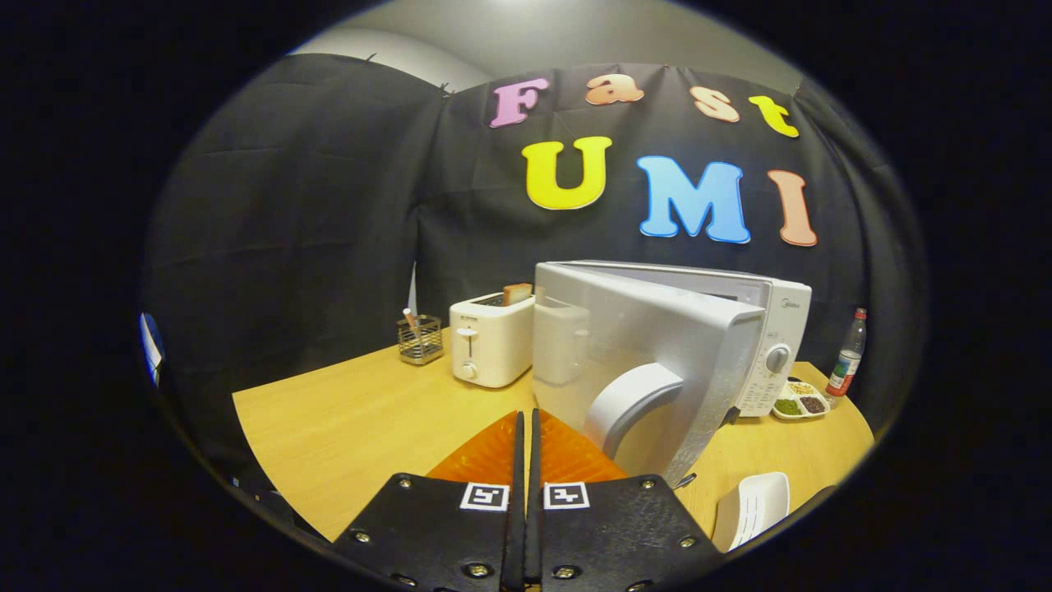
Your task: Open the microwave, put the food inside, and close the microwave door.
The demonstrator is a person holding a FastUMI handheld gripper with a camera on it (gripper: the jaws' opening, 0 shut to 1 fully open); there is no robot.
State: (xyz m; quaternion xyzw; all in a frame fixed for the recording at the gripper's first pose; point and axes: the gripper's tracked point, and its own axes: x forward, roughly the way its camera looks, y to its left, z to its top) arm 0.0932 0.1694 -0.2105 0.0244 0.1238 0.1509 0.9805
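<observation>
Microwave (772,329) stands on the wooden table (345,427), just beyond the fingers, its door (649,362) swung wide toward the camera with the curved handle (629,403) facing out. Opening looks done; loading food and closing remain, judging by this. Gripper (526,427) fingers are pressed together, holding nothing, over an orange mat (485,456). A toaster (491,339) sits left of the door's edge; open tabletop lies left, while a white dish (752,508) crowds the right.
</observation>
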